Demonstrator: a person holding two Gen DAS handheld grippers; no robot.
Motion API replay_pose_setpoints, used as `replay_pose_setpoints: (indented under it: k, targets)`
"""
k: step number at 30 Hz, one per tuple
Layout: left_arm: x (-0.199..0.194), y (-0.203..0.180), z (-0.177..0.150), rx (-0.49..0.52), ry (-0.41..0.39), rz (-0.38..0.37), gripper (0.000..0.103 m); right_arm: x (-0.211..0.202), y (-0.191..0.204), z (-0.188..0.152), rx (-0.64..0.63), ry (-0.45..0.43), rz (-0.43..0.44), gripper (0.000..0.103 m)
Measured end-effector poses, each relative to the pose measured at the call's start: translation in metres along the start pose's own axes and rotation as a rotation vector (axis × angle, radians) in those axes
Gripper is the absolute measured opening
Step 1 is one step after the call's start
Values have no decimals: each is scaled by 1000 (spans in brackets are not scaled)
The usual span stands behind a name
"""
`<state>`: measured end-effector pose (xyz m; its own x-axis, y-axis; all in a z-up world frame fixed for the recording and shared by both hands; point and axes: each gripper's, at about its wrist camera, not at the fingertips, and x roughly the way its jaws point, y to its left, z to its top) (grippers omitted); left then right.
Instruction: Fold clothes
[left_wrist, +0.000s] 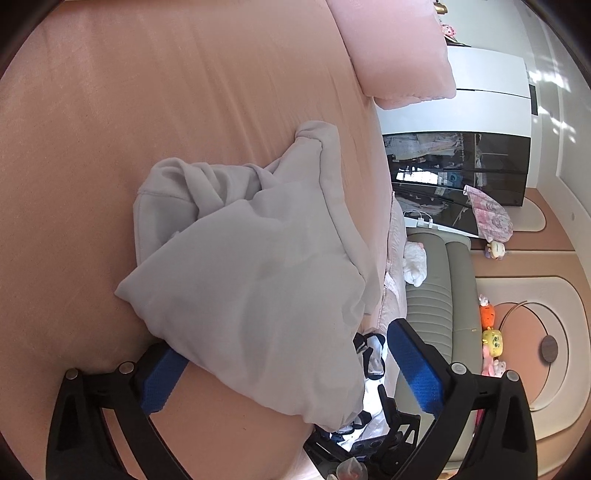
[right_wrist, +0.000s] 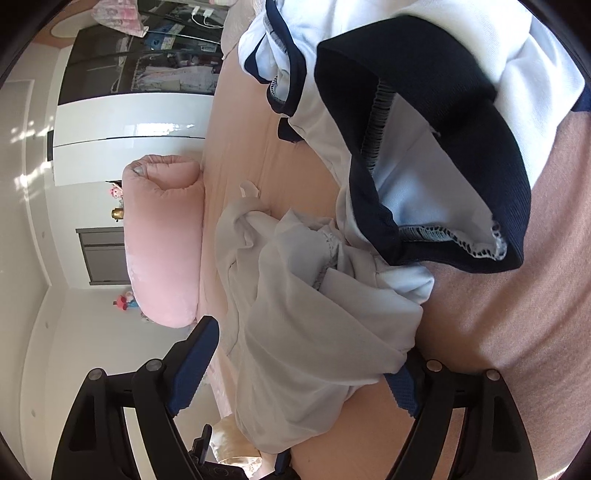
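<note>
On the pink bed (left_wrist: 184, 92), grey garment (left_wrist: 251, 258) lies diagonally; both grippers' fingers spread.

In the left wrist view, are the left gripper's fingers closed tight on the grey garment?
No: the left gripper stands wide open, its blue fingers well apart with the grey garment lying between them on the pink bed.

Bed (left_wrist: 184, 92) under a peach-pink sheet, clothes on top.
Carries a crumpled grey garment (left_wrist: 251, 266) near its edge, a white garment with navy trim (right_wrist: 424, 110) just beside and touching the grey one, and a rolled pink quilt (right_wrist: 162, 240) along the side, well apart from both.
</note>
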<state>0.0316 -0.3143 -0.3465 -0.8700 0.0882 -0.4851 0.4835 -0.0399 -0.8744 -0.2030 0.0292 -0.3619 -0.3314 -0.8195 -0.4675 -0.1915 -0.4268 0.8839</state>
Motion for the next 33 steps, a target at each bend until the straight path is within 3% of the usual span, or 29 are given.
replay_pose_setpoints:
  k: [4,9,10,12,13,16,18,20,23,28,33]
  targets:
    - [1,0,2,-29,-26,-6,103,4,2,4,2,-7,5,84]
    - [3,6,8,-66,-26,-31,103,17,11,10,-49,48,-52,81]
    - [3,6,8,-67,-26,-33,103,17,11,9,-68,54,-77,77]
    - [2,6,6,-59,-32,-11,99,16,7,7,-98,57,-136,46]
    - [1,6,5,-50,-36,3,98,15,3,8,-103,56,-139,38]
    - [-1,6,2,-47,-45,72,79,11,-6,10,-96,69,-112,31]
    - [-3,9,1,-62,-48,116,45,14,-2,13,-97,84,-140,31]
    - [-5,15,3,-82,-39,113,36,17,7,13,-121,96,-185,32]
    - [-8,20,4,-95,-27,116,28,19,20,8,-218,103,-246,32]
    - [-12,-3,-4,17,-43,210,24,15,34,-3,-327,119,-315,30]
    - [-23,-20,-12,88,-32,231,23,4,41,-16,-385,141,-359,29]
